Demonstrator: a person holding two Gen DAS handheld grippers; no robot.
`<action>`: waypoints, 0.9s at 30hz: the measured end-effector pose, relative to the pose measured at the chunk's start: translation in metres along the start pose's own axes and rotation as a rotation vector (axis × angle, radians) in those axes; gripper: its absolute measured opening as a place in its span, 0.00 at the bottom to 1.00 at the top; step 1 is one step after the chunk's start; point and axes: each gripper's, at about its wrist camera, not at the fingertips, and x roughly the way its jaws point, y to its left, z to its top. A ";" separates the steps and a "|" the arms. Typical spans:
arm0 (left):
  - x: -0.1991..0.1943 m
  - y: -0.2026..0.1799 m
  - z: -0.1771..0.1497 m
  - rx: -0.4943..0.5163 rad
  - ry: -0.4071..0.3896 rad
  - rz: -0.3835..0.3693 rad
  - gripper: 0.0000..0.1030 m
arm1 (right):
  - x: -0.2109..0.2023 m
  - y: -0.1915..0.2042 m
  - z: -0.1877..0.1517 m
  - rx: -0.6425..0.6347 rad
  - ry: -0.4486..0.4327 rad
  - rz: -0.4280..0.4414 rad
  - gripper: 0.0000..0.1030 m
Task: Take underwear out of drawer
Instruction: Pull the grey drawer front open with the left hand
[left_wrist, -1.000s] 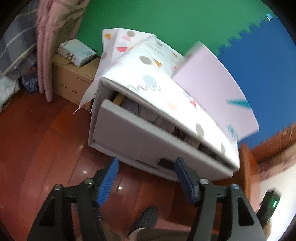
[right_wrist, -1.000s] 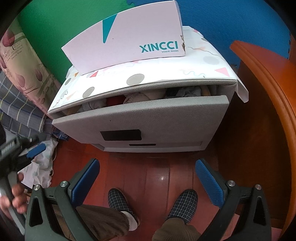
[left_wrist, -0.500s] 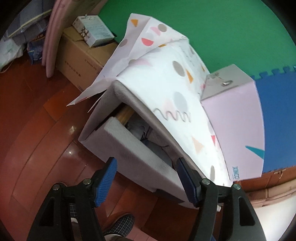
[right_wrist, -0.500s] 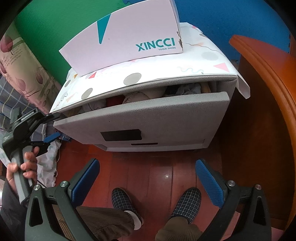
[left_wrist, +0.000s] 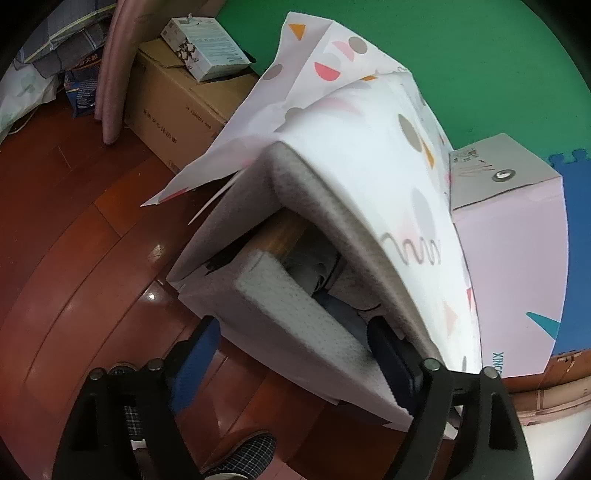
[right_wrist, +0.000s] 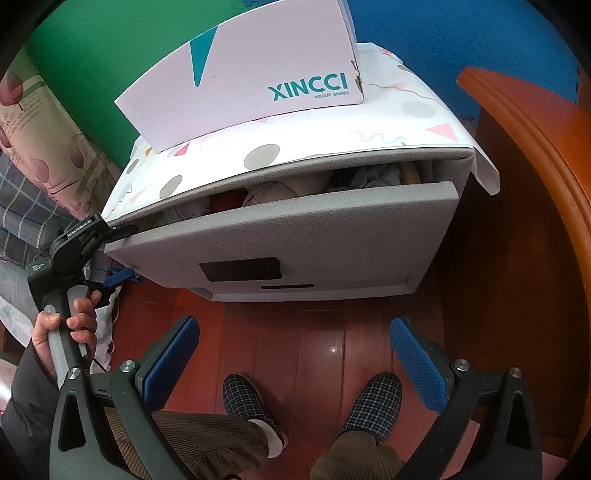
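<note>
A grey drawer (right_wrist: 303, 236) stands partly open under a cabinet top covered with patterned paper (right_wrist: 332, 140). Rolled underwear in white, red and grey (right_wrist: 266, 194) shows in the gap. In the left wrist view my left gripper (left_wrist: 291, 350) is open and straddles the left end of the drawer front (left_wrist: 295, 310): one blue pad is outside it, the other is inside the gap by grey and blue cloth (left_wrist: 332, 302). It also shows in the right wrist view (right_wrist: 110, 236) at the drawer's left corner. My right gripper (right_wrist: 295, 358) is open and empty, low above the floor in front of the drawer.
A pink XINCCI shoe box (right_wrist: 251, 74) sits on the cabinet top. A cardboard box (left_wrist: 173, 107) stands to the left, with bedding beyond. An orange wooden piece of furniture (right_wrist: 524, 221) stands close on the right. The person's slippered feet (right_wrist: 251, 402) are on the wooden floor below.
My left gripper has swung in from the left and closed the distance to the drawer's left end; one finger now sits in the gap. The right gripper has barely moved.
</note>
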 end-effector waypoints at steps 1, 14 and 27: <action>0.000 -0.001 -0.001 0.008 -0.002 0.002 0.84 | 0.000 0.000 0.000 0.001 0.000 -0.002 1.00; -0.019 0.006 -0.019 0.151 0.044 0.076 0.89 | -0.011 -0.001 0.002 -0.022 -0.044 0.003 1.00; -0.053 0.043 -0.066 0.183 0.140 0.117 0.91 | -0.018 0.010 -0.011 -0.074 0.012 -0.012 1.00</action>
